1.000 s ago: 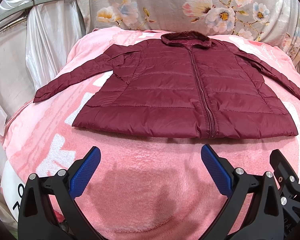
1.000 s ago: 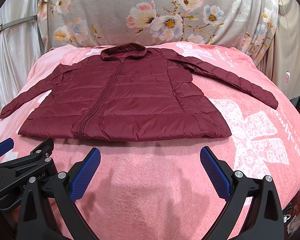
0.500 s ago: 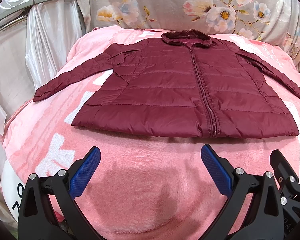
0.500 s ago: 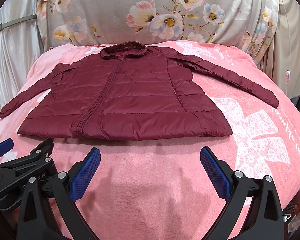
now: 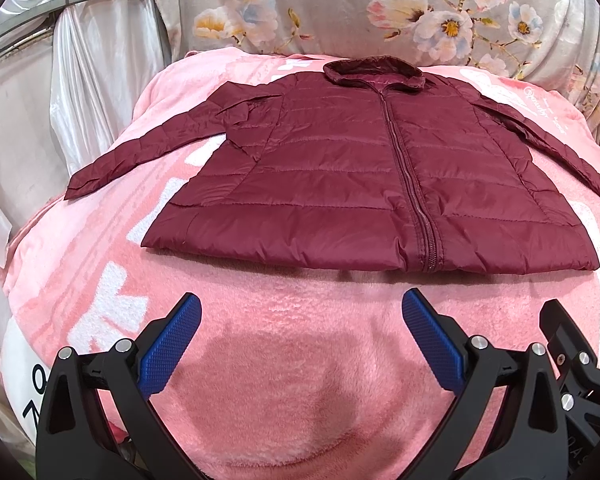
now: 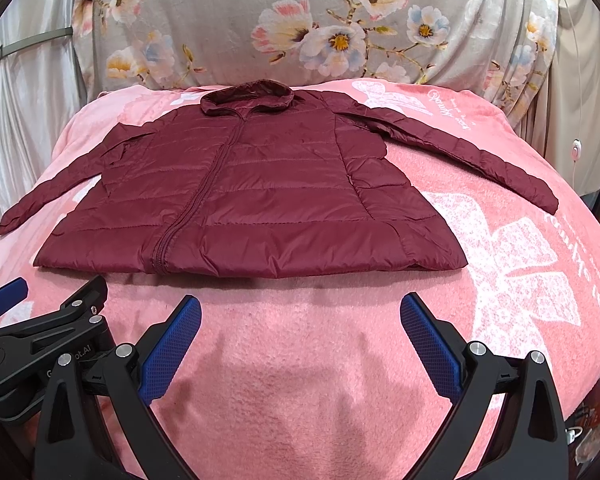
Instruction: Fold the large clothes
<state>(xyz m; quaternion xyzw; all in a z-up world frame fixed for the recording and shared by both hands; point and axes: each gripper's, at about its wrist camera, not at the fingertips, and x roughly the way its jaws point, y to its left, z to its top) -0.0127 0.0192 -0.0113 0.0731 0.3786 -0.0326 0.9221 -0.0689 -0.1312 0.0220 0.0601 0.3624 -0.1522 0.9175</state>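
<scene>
A dark red quilted jacket (image 5: 340, 184) (image 6: 268, 196) lies flat and zipped on the pink blanket, collar away from me, both sleeves spread out to the sides. My left gripper (image 5: 300, 308) hovers open just short of the jacket's hem, left of the zip, with nothing between its blue pads. My right gripper (image 6: 300, 308) is also open and empty, in front of the hem's right half. The left sleeve cuff (image 5: 80, 184) reaches the blanket's left slope; the right sleeve cuff (image 6: 544, 200) lies out to the right.
The pink fleece blanket (image 5: 284, 380) with white print covers a rounded bed. A flowered grey cloth (image 6: 320, 20) rises behind it. White drapes (image 5: 80, 80) hang at the left. A white cord with a switch (image 6: 576, 148) hangs at the right.
Both grippers have crept slightly toward the jacket, whose hem sits a little lower in each view. Both stay open and the jacket has not moved.
</scene>
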